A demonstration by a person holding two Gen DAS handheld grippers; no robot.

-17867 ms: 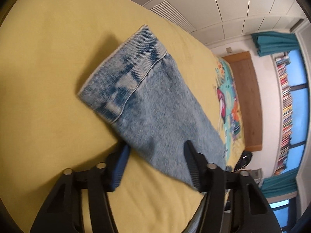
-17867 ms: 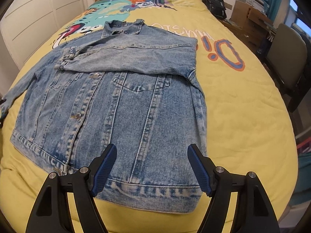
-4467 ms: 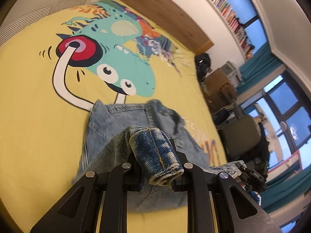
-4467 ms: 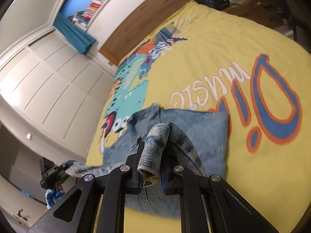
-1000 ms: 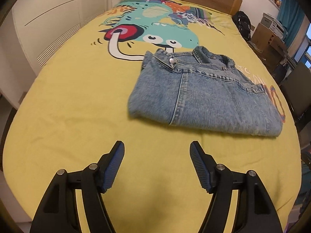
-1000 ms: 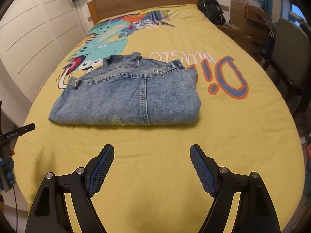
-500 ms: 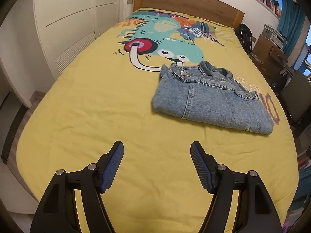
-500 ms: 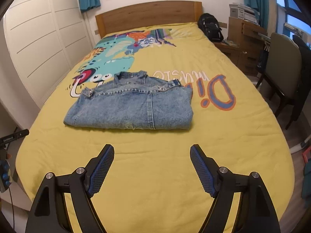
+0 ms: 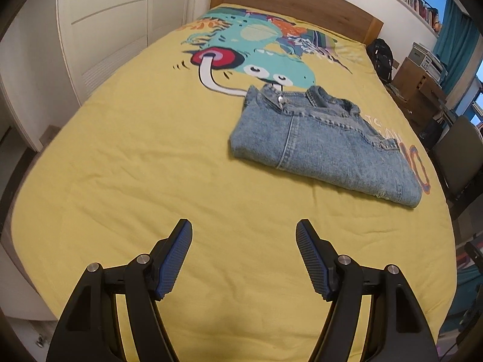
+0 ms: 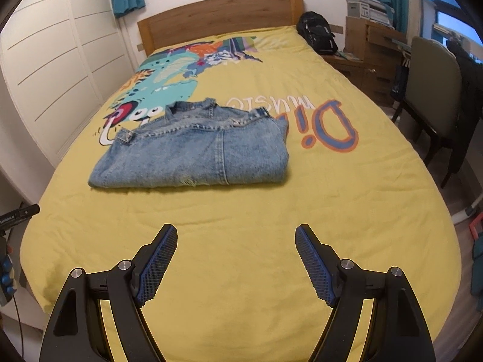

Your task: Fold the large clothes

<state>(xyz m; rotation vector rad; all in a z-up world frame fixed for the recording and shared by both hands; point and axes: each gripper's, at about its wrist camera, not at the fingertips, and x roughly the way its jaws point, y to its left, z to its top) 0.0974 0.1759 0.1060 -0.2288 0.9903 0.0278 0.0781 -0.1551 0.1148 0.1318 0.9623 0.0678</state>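
the denim jacket [image 9: 326,141] [image 10: 193,150] lies folded into a flat rectangle on the yellow bedspread [image 9: 135,157] [image 10: 347,199], its collar toward the wooden headboard [image 10: 220,18] and its upper edge lapping the teal cartoon monster print [image 9: 265,60], with the orange and blue lettering [image 10: 329,126] just beside its right end. the left gripper [image 9: 244,235] hangs over bare bedspread near the foot of the bed, its blue-padded jaws spread wide with nothing between them, well apart from the jacket. the right gripper [image 10: 236,238] is likewise wide open and empty above the bare bedspread, short of the jacket's folded edge.
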